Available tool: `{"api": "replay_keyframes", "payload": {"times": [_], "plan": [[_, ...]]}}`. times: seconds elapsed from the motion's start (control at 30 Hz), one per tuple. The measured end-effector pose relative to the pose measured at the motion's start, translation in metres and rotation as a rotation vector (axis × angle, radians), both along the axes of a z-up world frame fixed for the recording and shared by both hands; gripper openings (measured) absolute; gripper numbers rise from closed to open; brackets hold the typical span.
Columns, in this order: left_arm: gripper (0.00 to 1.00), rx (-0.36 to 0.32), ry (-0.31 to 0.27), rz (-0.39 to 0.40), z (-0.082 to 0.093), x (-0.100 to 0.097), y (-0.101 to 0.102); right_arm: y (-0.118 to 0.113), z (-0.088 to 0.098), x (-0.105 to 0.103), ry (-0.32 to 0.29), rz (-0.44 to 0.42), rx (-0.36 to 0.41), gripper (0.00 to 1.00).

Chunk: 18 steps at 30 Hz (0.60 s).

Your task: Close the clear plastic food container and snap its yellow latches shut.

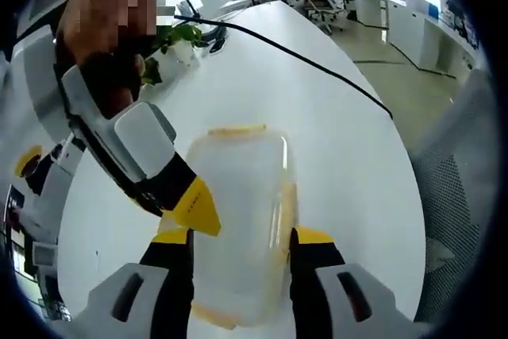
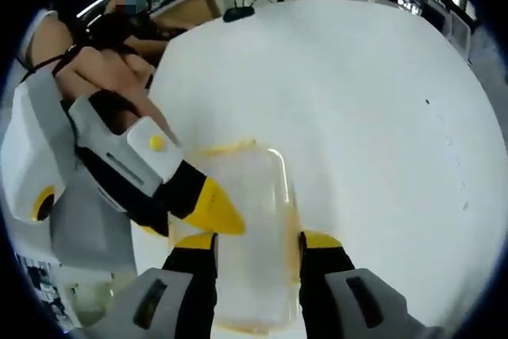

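On the white table (image 1: 333, 140), the left gripper view has the clear plastic food container (image 1: 238, 220) at 6 o'clock, lid on, its yellow latches (image 1: 236, 129) at the rim. The left gripper (image 1: 240, 245) stands spread, one jaw on each side of it. The right gripper (image 1: 190, 204) enters from 9 o'clock, its yellow tip at the container's edge.

The right gripper view has the container at 6 o'clock, straddled by spread jaws; the other gripper reaches in from 9 o'clock, tip touching the lid.

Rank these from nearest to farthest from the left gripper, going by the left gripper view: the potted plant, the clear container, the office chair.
1. Clear container: between the left gripper's jaws, on the white table.
2. Potted plant: farther up the table, upper left.
3. Office chair: beyond the table's far end, at the top.
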<state>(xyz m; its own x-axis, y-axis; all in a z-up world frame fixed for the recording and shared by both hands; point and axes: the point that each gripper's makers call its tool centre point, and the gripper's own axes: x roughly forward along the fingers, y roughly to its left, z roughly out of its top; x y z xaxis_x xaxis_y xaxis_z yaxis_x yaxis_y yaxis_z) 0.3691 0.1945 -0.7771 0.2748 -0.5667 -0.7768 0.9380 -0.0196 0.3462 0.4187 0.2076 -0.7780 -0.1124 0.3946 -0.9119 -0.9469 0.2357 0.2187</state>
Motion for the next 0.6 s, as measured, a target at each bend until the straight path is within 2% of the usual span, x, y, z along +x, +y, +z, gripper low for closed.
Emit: {"api": "replay_keyframes", "payload": {"times": [0.17,0.23,0.33,0.53,0.6], "plan": [[0.48,0.004,-0.006,-0.013,0.002,-0.001,0.000,0.002,0.003,-0.001,-0.042,0.023,0.009,0.40],[0.50,0.022,-0.017,-0.034,0.001,-0.002,0.001,0.005,0.002,0.001,-0.059,-0.005,0.029,0.44],[0.56,0.022,0.010,-0.042,-0.001,-0.006,0.001,0.004,0.002,0.001,-0.070,-0.012,0.033,0.50],[0.58,0.047,0.019,-0.031,-0.001,-0.004,0.010,-0.003,0.005,0.000,-0.100,0.001,0.013,0.55],[0.61,0.073,0.011,-0.049,-0.002,-0.004,0.015,-0.004,0.007,-0.001,-0.105,0.002,0.018,0.57]]}}
